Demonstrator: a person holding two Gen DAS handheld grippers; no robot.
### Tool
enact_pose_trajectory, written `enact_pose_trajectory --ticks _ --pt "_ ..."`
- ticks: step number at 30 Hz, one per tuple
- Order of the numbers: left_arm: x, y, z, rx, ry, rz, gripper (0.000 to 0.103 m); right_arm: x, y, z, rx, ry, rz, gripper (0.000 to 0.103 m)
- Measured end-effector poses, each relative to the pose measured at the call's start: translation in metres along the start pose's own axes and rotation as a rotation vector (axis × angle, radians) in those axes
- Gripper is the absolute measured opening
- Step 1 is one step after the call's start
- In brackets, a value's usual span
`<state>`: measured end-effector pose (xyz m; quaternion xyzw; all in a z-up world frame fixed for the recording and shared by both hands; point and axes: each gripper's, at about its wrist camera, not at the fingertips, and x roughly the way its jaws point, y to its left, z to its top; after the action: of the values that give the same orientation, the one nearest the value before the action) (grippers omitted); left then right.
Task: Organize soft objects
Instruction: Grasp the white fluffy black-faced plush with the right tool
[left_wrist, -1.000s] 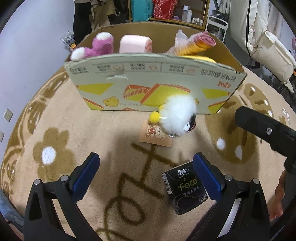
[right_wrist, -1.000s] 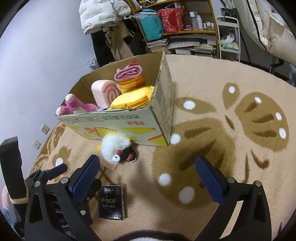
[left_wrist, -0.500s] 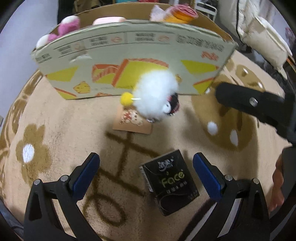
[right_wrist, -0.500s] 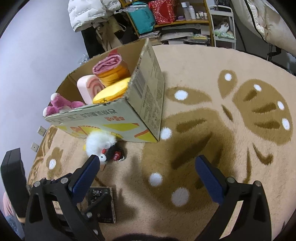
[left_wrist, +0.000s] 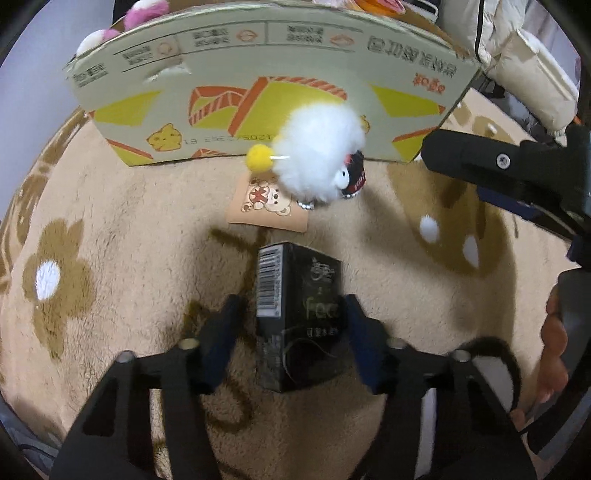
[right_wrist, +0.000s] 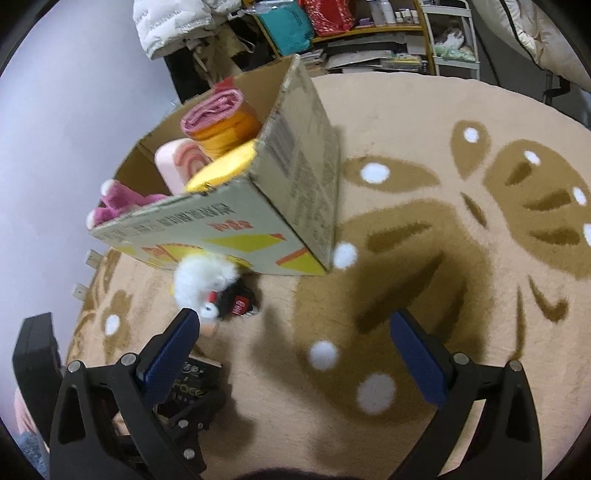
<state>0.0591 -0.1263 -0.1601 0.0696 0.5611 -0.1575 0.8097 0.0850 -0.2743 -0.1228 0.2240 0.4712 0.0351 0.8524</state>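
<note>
My left gripper (left_wrist: 291, 317) is shut on a black "Face" tissue pack (left_wrist: 295, 314), which stands on edge on the beige rug. A white fluffy toy (left_wrist: 317, 155) with a yellow pompom and a small card (left_wrist: 269, 203) lie beyond it, in front of the cardboard box (left_wrist: 258, 92). In the right wrist view the box (right_wrist: 288, 192) holds a pink plush, a pink roll cushion and yellow and orange soft items. My right gripper (right_wrist: 295, 350) is open and empty above the rug, right of the fluffy toy (right_wrist: 203, 277) and the tissue pack (right_wrist: 192, 384).
The right gripper's body (left_wrist: 509, 166) reaches in at the right edge of the left wrist view. Shelves, hanging coats and bags (right_wrist: 332, 22) stand behind the box. A bed or padded coat (left_wrist: 528, 74) is at the far right. The rug (right_wrist: 461, 221) spreads wide to the right.
My left gripper moved forward and down onto the tissue pack and closed on it; the pack now stands on edge. My right gripper shifted closer to the box and stayed open.
</note>
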Motion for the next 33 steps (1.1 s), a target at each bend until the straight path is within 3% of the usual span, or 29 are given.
enact_pose_trajectory --ticks 1,6,22,33 --pt "-0.002 0.002 0.000 -0.011 -0.011 -0.010 0.036 0.000 0.001 0.000 0.001 -0.003 0.011 0.103" --pt "-0.013 0.014 0.009 -0.031 -0.067 -0.010 0.032 0.004 0.007 0.003 0.015 -0.008 0.072 0.103" --pt "-0.043 0.062 0.035 -0.122 -0.196 0.032 0.032 0.034 0.045 0.014 -0.057 0.014 0.101 0.103" --pt "-0.051 0.072 0.041 -0.131 -0.228 0.059 0.032 0.070 0.055 0.016 -0.054 0.093 0.098 0.070"
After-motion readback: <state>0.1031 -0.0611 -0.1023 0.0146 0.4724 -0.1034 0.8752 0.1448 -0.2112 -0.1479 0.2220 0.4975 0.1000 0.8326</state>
